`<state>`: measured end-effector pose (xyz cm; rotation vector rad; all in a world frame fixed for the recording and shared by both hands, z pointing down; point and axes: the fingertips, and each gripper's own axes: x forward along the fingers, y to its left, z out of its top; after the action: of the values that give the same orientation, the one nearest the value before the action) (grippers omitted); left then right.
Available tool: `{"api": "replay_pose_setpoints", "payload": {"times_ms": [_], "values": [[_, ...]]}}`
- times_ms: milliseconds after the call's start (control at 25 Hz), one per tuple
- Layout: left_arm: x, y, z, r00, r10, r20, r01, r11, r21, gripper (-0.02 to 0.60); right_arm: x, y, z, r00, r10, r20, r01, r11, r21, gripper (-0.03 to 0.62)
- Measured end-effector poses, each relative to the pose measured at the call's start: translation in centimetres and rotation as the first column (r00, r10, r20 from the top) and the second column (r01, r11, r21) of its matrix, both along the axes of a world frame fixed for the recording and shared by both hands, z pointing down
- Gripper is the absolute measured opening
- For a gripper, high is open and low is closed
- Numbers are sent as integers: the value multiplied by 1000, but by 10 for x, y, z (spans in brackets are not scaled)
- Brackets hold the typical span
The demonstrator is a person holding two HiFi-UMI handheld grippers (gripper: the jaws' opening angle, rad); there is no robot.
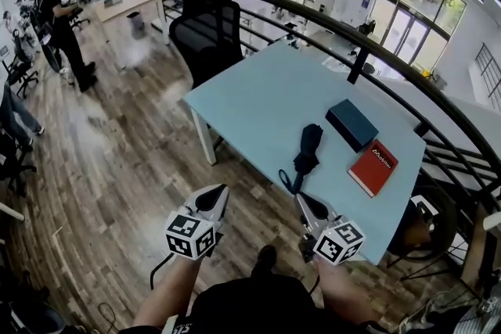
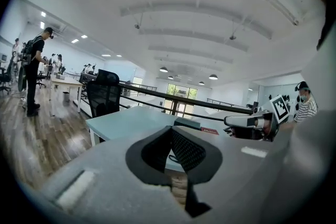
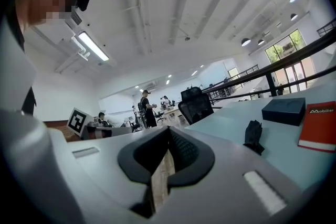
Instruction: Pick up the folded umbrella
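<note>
While the folded umbrella (image 1: 307, 152) lies untouched on the table (image 1: 258, 98), left gripper (image 1: 218, 195) and right gripper (image 1: 302, 203) hover closed, empty.

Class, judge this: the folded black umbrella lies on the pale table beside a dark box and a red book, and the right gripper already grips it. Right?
Wrong on the grip. In the right gripper view the right gripper is shut on nothing; the folded umbrella lies untouched ahead on the table. The dark box and red book are correct.
</note>
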<state>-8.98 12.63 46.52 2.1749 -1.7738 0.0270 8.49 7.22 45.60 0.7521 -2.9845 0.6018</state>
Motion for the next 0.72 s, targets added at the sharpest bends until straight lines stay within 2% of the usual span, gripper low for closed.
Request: {"api": "replay_pose_setpoints", "payload": {"times_ms": [360,720], "values": [[13,-100,-3,999,21,46,-19,999,-41,5,14,-94,24,1000,17,17,-15,997,-75,2],[34,-161,4,999,27,33,-25,998,-54,5,44,-138,37,1000,6,-29,-8,996,-94,2]]}}
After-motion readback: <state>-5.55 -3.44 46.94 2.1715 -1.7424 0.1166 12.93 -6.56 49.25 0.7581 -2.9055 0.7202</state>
